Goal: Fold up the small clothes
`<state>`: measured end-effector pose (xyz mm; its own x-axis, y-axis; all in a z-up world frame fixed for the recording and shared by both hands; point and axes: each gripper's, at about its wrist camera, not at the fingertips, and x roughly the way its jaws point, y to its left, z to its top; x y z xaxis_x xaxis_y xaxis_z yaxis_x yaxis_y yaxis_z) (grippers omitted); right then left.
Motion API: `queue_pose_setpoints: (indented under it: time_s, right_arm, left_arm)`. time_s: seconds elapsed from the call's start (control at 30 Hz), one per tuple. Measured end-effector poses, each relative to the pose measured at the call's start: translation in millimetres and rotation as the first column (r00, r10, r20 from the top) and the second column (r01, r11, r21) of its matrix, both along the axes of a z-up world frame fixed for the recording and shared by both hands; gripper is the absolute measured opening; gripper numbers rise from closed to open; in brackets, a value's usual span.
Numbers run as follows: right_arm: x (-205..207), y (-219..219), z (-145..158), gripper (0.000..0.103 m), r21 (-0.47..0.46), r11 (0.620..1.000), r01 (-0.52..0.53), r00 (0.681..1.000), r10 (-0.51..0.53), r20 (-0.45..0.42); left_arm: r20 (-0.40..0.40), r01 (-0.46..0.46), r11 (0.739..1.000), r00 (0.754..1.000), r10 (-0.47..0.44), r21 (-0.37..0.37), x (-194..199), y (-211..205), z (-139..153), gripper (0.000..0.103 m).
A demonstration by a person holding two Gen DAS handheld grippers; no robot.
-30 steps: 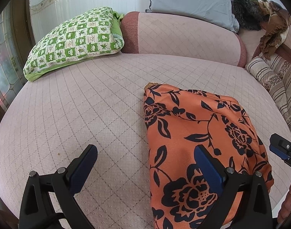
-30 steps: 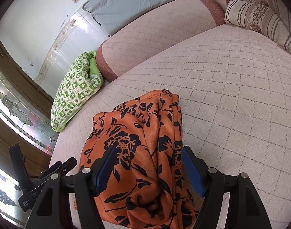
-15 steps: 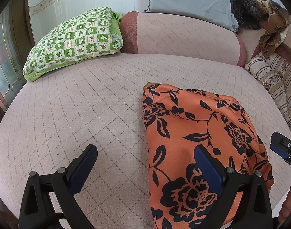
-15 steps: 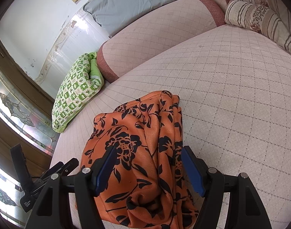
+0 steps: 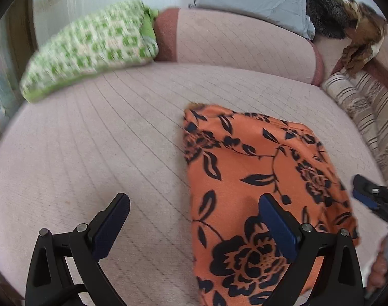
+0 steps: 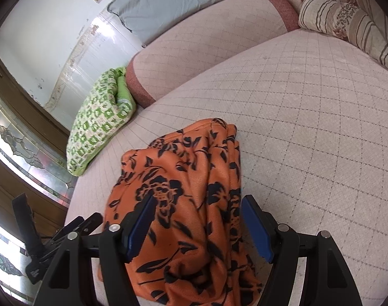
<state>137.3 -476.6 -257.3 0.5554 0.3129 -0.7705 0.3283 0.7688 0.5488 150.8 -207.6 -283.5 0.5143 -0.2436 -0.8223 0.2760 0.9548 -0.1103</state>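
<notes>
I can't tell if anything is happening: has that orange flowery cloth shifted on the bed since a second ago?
No. In the right wrist view the orange cloth lies at the same place on the quilted bed cover, its top edge equally near the green pillow.

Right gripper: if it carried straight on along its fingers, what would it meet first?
Most likely the bunched orange black-flowered cloth lying between the open right gripper fingers, on the pink quilted cushion; depth unclear.
</notes>
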Motion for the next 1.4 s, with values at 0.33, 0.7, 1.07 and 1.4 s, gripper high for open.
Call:
queue_pose_setpoints:
  time_s: [0.33, 0.7, 1.07, 1.4]
  right_arm:
    - [26, -10, -38, 0.074, 0.099, 0.995, -0.019, 0.994, 0.029, -0.106]
    - [36, 15, -63, 0.077, 0.186, 0.978, -0.09, 0.982, 0.119, -0.149]
    - [40, 47, -38, 0.04, -0.02, 0.986, -0.168, 0.982, 0.166, -0.085]
    - [41, 87, 10, 0.037, -0.142, 0.978, -0.152, 0.98, 0.168, 0.107]
  left_arm:
    - [-0.217, 0.024, 0.99, 0.975, -0.054, -0.141, 31, 8, -14, 0.101]
    - [-0.414, 0.008, 0.957, 0.9, -0.133, -0.291, 36, 7, -22, 0.101]
    - [-0.357, 0.065, 0.963, 0.921, -0.159, -0.262, 32, -8, 16, 0.058]
    - [-0.159, 0.076, 0.977, 0.981, -0.108, -0.199, 36, 15, 88, 0.05]
